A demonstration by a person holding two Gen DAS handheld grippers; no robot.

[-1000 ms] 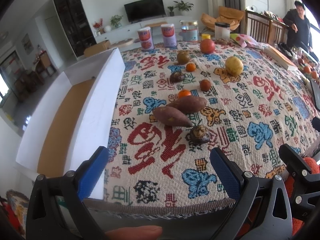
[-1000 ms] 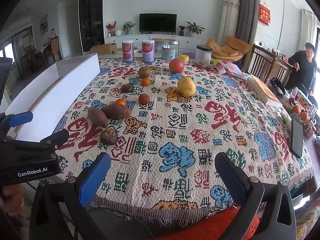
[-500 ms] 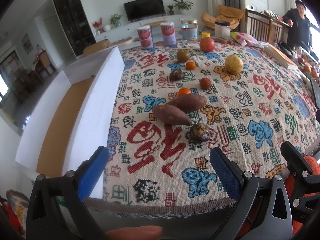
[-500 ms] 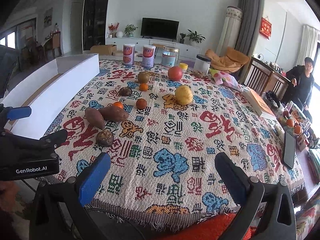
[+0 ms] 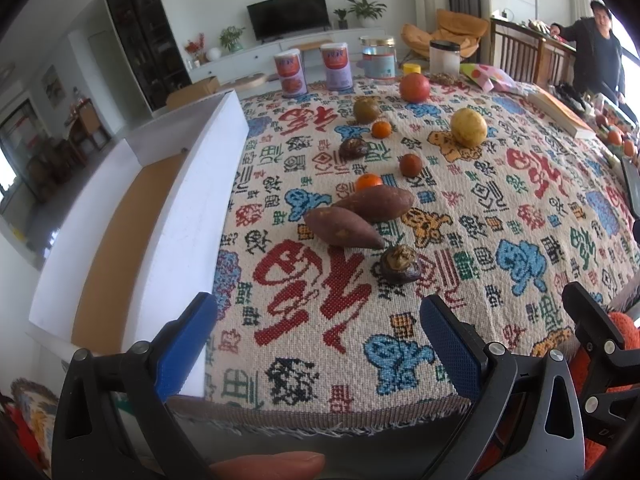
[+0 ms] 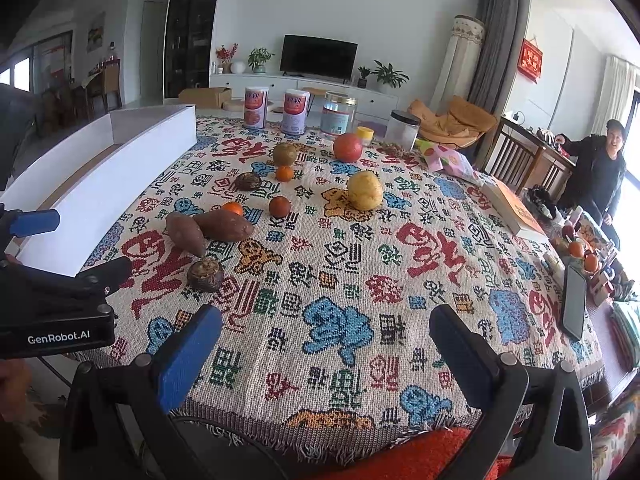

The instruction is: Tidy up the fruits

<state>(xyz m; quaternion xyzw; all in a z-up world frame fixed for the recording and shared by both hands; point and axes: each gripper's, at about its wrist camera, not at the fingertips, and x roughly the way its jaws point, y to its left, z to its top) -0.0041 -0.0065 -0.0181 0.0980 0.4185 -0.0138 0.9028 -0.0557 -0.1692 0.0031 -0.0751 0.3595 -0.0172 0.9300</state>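
Note:
Fruit lies scattered on the patterned tablecloth (image 5: 520, 216). Two sweet potatoes (image 5: 344, 226) (image 6: 188, 234) lie side by side, with a dark round fruit (image 5: 399, 264) (image 6: 205, 275) just in front of them. Farther back sit small oranges (image 5: 368, 181), a yellow fruit (image 5: 468, 127) (image 6: 364, 191) and a red fruit (image 5: 415, 87) (image 6: 347, 147). A long white box (image 5: 192, 216) (image 6: 100, 188) with a brown floor runs along the table's left edge. My left gripper (image 5: 316, 332) is open over the near edge. My right gripper (image 6: 324, 344) is open too, empty, near the front edge.
Two cans (image 5: 292, 73), a glass jar (image 5: 378, 58) and a white-lidded jar (image 5: 444, 57) stand at the table's far side. A book (image 6: 516, 210) and a phone (image 6: 574, 302) lie at the right. A person (image 6: 598, 172) stands far right.
Both grippers have edged forward and slightly up toward the table, so the fruit looks a little nearer. Nothing on the table has moved, and both grippers remain open.

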